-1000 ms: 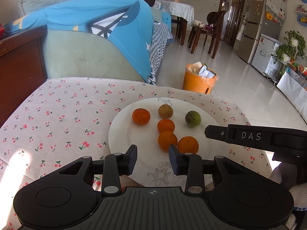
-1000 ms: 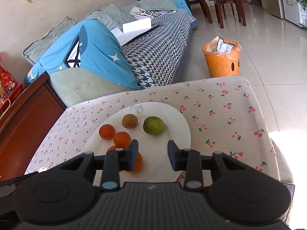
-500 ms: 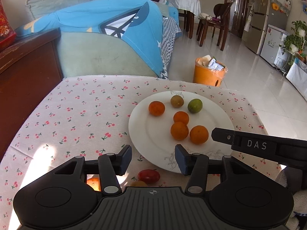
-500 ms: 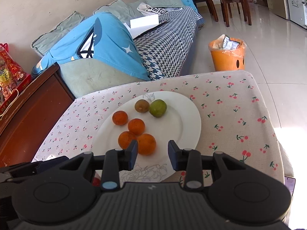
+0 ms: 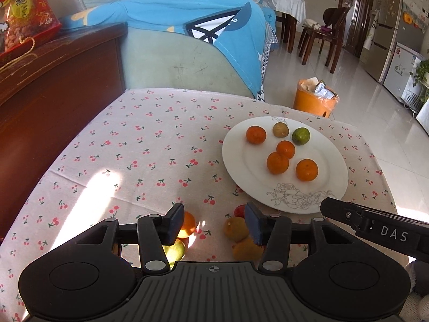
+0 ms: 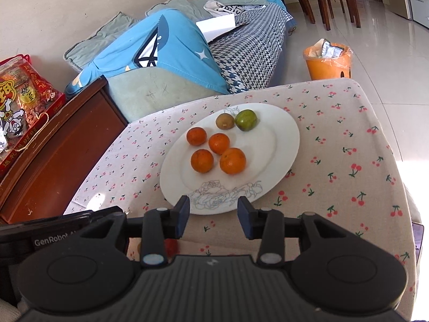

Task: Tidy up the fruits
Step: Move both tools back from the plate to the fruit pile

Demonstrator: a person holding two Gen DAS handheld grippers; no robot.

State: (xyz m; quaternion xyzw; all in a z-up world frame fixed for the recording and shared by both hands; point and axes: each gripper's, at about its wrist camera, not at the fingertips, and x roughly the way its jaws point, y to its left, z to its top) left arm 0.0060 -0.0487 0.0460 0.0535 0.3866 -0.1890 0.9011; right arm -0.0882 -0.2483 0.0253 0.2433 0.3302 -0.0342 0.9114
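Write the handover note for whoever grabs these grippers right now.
Left gripper: open, empty, above loose fruit on the cloth.
Right gripper: jaws opening, empty, at the plate's near rim.
Plate: four oranges, including the near one, a green fruit and a brown fruit.
Left to do: an orange, a yellow-green fruit, a red one and brownish ones lie on the tablecloth.

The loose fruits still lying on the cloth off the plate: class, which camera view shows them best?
The left wrist view. It shows the loose fruits on the cherry-print cloth beside the plate, partly behind the left gripper. The right wrist view shows only a red glimpse behind the right gripper.
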